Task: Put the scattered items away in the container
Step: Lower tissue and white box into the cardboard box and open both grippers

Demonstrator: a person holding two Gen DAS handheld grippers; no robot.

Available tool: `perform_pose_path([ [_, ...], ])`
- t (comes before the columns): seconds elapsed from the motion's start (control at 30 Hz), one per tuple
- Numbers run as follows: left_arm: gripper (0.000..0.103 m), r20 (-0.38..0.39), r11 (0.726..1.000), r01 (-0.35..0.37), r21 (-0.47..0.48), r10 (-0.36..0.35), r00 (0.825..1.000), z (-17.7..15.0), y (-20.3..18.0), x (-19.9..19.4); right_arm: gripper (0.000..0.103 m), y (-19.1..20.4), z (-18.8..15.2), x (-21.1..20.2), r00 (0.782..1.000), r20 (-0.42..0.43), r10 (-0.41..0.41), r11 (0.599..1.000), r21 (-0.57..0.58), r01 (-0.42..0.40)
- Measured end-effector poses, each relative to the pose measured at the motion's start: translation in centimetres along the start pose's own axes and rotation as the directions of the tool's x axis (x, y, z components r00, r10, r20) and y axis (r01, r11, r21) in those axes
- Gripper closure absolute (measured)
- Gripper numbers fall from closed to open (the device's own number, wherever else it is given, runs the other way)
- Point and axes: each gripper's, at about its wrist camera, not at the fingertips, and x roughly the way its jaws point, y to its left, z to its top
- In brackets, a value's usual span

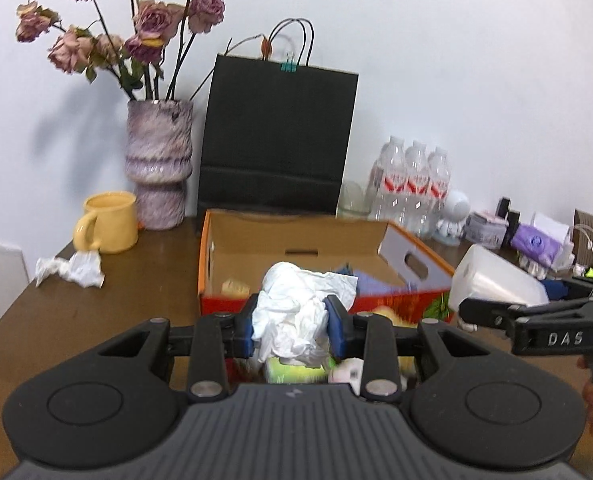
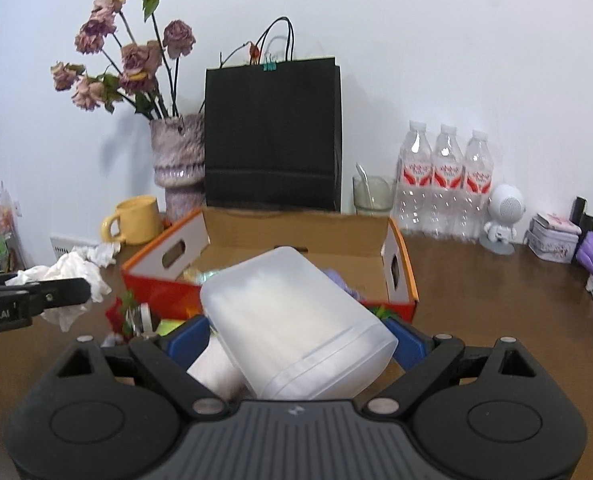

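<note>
Item: two loaded tools before the cardboard box, mid-tidy.

We record the left tool (image 1: 290, 330) narrowed onto a crumpled white tissue (image 1: 296, 312) at lower centre of the left view, blue pads pressing both flanks. The right tool (image 2: 296, 340) stands spread wide around a frosted plastic container (image 2: 292, 320), tilted, low centre of the right view; we judge it gripped, though pad contact is mostly hidden. The cardboard box (image 1: 296, 232) sits mid-frame on the table (image 1: 136, 280), open, some items already inside. A second crumpled tissue (image 1: 70, 270) lies at left beside the yellow mug (image 1: 108, 222). Risks, in our judgement: the tilted container may slip from so wide a hold; the tissue may snag on the box rim; the tools, near each other, may collide over the box.
</note>
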Motion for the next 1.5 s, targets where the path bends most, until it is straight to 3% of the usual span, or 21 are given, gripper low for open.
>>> perform_pose_path([
  [0.27, 0.069, 0.038, 0.999, 0.011, -0.030, -0.010, 0.999, 2.9, 0.1, 5.0, 0.009, 0.0, 3.1, 4.5, 1.000, 0.016, 0.003, 1.000, 0.011, -0.003],
  [0.8, 0.070, -0.033, 0.997, -0.006, -0.079, 0.004, 0.999, 3.9, 1.9, 15.2, 0.009, -1.5, 5.9, 14.9, 0.999, -0.045, -0.013, 1.000, 0.013, 0.014],
  [1.3, 0.067, -0.084, 0.998, -0.021, -0.065, 0.016, 0.996, 3.6, 2.0, 17.4, 0.009, -1.9, 5.1, 17.4, 0.993, -0.108, -0.040, 0.999, 0.008, 0.042],
  [1.4, 0.040, -0.095, 0.996, -0.048, -0.070, 0.041, 0.995, 3.6, 2.0, 17.5, 0.009, -1.8, 5.1, 17.7, 0.992, -0.125, -0.032, 0.999, 0.002, 0.032],
  [1.47, 0.006, -0.090, 0.994, -0.090, -0.065, 0.084, 0.992, 3.7, 2.0, 17.4, 0.001, -1.7, 5.1, 17.5, 0.992, -0.119, -0.032, 1.000, -0.004, 0.031],
  [1.5, 0.000, -0.085, 0.990, -0.125, -0.061, 0.119, 0.989, 3.8, 2.0, 17.3, 0.000, -1.7, 5.2, 17.4, 0.993, -0.114, -0.040, 0.999, -0.007, 0.039],
])
